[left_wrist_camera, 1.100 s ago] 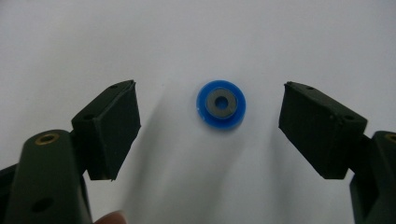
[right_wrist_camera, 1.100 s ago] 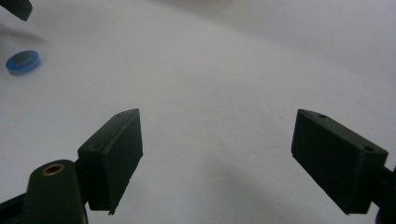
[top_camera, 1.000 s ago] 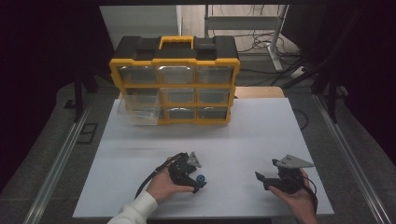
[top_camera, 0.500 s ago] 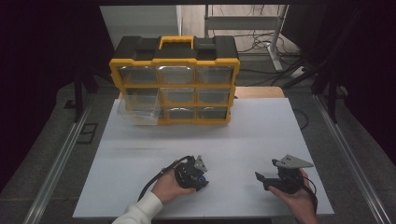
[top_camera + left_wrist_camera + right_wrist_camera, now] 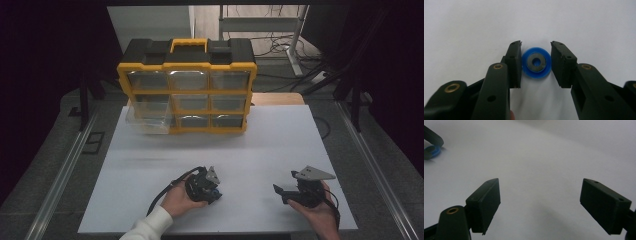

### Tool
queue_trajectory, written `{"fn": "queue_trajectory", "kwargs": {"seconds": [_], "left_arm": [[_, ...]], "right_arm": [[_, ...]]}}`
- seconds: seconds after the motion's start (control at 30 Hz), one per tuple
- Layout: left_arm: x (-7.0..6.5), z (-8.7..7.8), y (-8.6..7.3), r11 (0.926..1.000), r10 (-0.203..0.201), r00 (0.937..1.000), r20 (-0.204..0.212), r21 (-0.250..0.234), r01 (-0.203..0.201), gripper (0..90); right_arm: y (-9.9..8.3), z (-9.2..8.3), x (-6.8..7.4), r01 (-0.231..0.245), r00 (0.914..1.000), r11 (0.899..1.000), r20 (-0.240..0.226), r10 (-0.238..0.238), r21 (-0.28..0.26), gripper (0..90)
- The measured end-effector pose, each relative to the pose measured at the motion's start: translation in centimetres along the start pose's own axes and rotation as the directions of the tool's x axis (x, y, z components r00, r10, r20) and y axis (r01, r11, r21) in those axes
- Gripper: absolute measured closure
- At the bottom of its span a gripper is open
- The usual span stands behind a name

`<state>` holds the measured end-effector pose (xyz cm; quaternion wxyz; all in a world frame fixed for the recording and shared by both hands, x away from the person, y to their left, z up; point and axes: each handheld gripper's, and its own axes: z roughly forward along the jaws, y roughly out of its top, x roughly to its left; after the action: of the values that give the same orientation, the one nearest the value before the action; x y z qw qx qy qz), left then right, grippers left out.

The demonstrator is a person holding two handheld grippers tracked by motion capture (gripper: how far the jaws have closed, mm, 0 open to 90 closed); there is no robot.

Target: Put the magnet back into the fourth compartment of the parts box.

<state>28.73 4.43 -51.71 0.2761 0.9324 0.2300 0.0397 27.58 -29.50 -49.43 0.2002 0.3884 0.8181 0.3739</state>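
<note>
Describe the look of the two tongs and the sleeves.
Both tongs, left and right, are black with blocky flat pads and brass-coloured rivets. The right tongs carry a grey three-cornered plate; a black cable trails from the left. The left arm wears a white sleeve.

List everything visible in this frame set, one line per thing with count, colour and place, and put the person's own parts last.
Blue disc: one, blue with a dark ring in its middle, flat on the table between the left gripper's jaws.
Organiser case: one, yellow and black with clear drawers, at the table's far edge.
Pulled-out drawer: one, clear, at the case's lower left.
Table: one, white.
Left gripper: one, black, jaws just closed in to the disc's sides.
Right gripper: one, black, jaws wide open over bare table.
Hands: two, at the near edge, left and right.
</note>
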Motion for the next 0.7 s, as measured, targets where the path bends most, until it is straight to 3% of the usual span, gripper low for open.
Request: {"fn": "queue_trajectory", "kwargs": {"seconds": [0.7], "left_arm": [[0.5,-2.9,-1.5,0.9968,-0.038,0.9990,-0.021,-0.071,0.037,62.3]], "right_arm": [[0.0,0.0,0.1,0.008,1.0000,1.000,-0.001,-0.008,0.005,17.2]]}}
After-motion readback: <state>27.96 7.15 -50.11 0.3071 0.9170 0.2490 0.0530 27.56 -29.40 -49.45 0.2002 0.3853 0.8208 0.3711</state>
